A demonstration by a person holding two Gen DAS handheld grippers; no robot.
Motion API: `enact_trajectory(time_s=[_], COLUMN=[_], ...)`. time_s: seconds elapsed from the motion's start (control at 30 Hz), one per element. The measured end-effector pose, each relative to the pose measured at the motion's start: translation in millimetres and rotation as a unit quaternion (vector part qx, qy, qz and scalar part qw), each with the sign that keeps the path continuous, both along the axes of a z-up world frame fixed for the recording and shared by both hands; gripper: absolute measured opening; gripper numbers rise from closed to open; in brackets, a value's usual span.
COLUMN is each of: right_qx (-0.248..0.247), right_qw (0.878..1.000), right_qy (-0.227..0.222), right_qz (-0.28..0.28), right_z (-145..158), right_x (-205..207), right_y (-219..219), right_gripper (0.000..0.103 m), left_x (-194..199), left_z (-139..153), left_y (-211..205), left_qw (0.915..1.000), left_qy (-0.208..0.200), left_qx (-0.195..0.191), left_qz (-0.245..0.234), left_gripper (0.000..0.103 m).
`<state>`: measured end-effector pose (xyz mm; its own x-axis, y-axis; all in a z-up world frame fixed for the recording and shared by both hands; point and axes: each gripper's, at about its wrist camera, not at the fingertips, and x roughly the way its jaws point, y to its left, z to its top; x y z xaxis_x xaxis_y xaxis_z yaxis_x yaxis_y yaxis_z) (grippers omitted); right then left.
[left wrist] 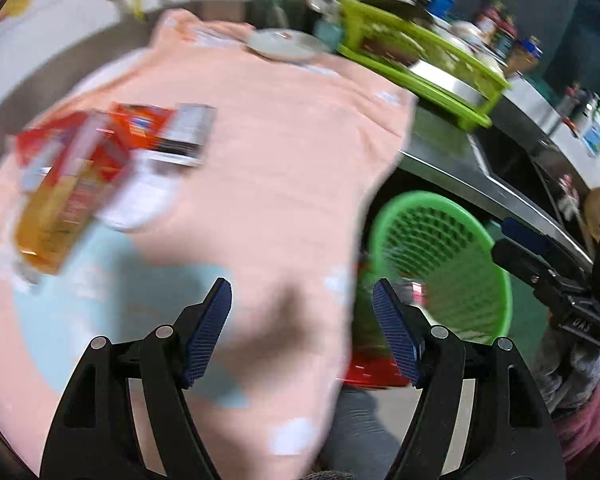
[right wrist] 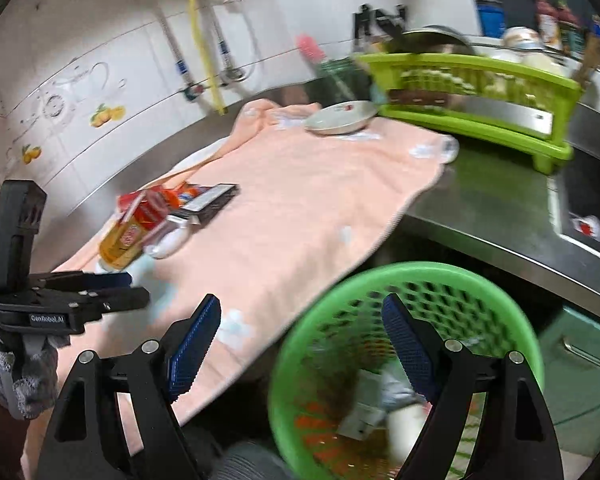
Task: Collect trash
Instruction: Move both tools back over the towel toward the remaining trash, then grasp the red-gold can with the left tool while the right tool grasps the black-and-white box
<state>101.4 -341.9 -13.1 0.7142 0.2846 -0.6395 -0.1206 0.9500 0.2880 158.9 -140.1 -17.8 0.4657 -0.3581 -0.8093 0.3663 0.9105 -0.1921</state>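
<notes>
Bare cloth ahead — wrappers left, basket right.

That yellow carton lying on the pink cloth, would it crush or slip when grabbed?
The carton looks like thin card, so it probably dents under a firm squeeze. It lies flat, so rolling seems unlikely. Its glossy print may be slightly slippery.

White tiled wall, steel counter

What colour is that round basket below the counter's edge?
Bright green basket, with an open lattice wall. The right wrist view shows it best.
</notes>
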Motion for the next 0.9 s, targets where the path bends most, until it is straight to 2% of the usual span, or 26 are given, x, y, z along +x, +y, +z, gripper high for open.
enact_trajectory(time_s=[0.17, 0.27, 0.37, 0.47, 0.63, 0.9], right_qx=[0.000, 0.011, 0.026, 0.028, 0.048, 0.016], right_qw=[0.999, 0.998, 0.997, 0.995, 0.990, 0.985], right_qy=[0.018, 0.036, 0.056, 0.075, 0.115, 0.164], right_qz=[0.035, 0.046, 0.053, 0.054, 0.058, 0.044], right_z=[7, 8, 9, 10, 7, -7], right_x=[35, 58, 86, 123, 184, 250], right_y=[42, 61, 78, 98, 131, 180], right_gripper=[0.080, 0.080, 0.080, 0.080, 0.075, 0.071], left_x=[22, 41, 55, 66, 75, 83], left_z=[14, 19, 20, 17, 8, 5], left_y=[62, 95, 116, 127, 138, 140], left_qw=[0.9987, 0.9979, 0.9979, 0.9978, 0.9985, 0.9970], left_qy=[-0.025, -0.037, -0.044, -0.044, -0.037, -0.048], left_qx=[0.024, 0.034, 0.041, 0.048, 0.036, 0.043], left_qz=[0.037, 0.041, 0.023, 0.004, -0.019, -0.043], left_gripper=[0.072, 0.072, 0.072, 0.072, 0.072, 0.072])
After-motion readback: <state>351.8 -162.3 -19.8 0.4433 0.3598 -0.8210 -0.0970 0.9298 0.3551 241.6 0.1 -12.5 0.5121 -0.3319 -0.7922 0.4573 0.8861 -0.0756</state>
